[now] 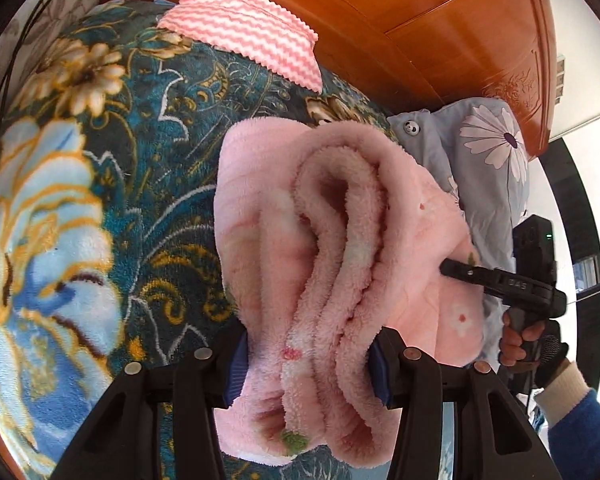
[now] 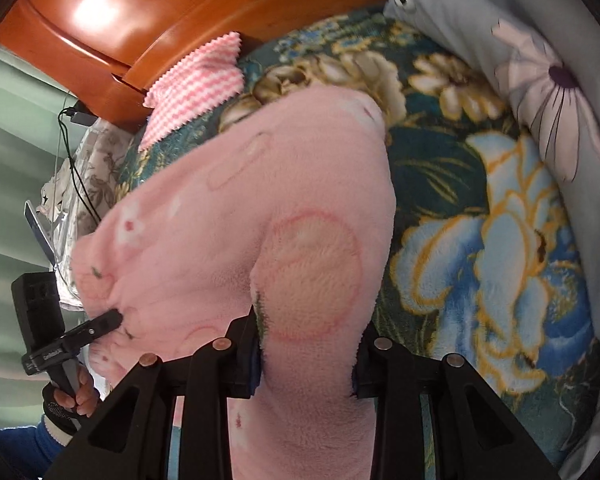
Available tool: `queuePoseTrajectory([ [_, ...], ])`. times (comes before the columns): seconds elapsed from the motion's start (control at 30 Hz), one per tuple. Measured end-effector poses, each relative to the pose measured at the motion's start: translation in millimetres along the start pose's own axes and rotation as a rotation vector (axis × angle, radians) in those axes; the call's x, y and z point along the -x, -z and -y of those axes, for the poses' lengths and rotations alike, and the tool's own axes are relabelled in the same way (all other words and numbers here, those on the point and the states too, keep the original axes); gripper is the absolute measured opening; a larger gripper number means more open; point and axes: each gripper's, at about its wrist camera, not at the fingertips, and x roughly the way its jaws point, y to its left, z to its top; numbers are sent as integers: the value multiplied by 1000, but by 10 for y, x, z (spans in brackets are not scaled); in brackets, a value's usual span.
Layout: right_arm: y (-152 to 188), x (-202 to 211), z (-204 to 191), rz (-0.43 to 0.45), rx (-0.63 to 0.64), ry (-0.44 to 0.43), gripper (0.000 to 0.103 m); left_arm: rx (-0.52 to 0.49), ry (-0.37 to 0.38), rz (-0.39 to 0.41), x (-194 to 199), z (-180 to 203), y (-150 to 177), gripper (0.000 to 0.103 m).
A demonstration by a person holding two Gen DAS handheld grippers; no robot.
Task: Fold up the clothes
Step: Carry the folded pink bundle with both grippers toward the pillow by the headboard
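A pink fleece garment [image 1: 340, 240] with small flower prints is folded into several thick layers and held above a floral blanket. My left gripper [image 1: 306, 364] is shut on the bundled layers at one end. My right gripper [image 2: 306, 364] is shut on the other end of the garment [image 2: 260, 220]. In the left wrist view the right gripper [image 1: 444, 268] presses into the pink fleece from the right. In the right wrist view the left gripper [image 2: 118, 316] bites the garment's lower left edge.
A teal floral blanket [image 1: 100, 200] covers the bed. A pink-and-white zigzag cloth [image 1: 244, 28] lies folded near the wooden headboard [image 1: 420, 20]. A grey-blue daisy-print quilt [image 2: 520, 60] is bunched at the side. Cables [image 2: 76, 168] hang at the left.
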Motion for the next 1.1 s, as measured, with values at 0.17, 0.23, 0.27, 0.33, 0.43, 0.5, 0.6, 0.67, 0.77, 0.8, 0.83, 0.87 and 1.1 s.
queuePoseTrajectory([
  [0.17, -64, -23, -25, 28, 21, -24, 34, -28, -10, 43, 90, 65, 15, 52],
  [0.23, -86, 14, -57, 40, 33, -41, 34, -29, -9, 61, 122, 91, 0, 52],
  [0.27, -96, 29, -69, 46, 38, -50, 34, -29, -13, 70, 132, 95, -22, 52],
  [0.33, -108, 45, -66, 69, 47, -75, 34, -53, -29, 96, 185, 120, -23, 52],
  [0.43, -122, -79, -72, 57, 38, -59, 34, -34, -49, 75, 110, 16, -51, 52],
  [0.5, -108, -186, -68, 28, 35, -34, 35, -8, -50, 58, 55, -92, -27, 52],
  [0.6, -99, -202, -48, 37, 23, -44, 37, -2, -34, 53, 56, -158, -20, 56],
  [0.67, -97, -173, -76, 33, 30, -34, 39, 2, -18, 45, 71, -172, -41, 58],
  [0.77, -81, -103, -92, 30, 31, -27, 45, 25, -17, 41, 167, -192, -64, 62],
  [0.8, -70, -70, -85, 30, 26, -30, 49, 25, -26, 44, 222, -195, -62, 65],
  [0.83, -46, -21, -74, 35, 23, -17, 52, 25, -35, 48, 277, -198, -60, 67],
  [0.87, -21, 28, -64, 41, 19, -3, 52, 25, -43, 52, 332, -201, -58, 68],
  [1.1, 227, 431, -215, 169, 40, 108, 53, -160, -134, 136, 710, 288, -85, 68],
])
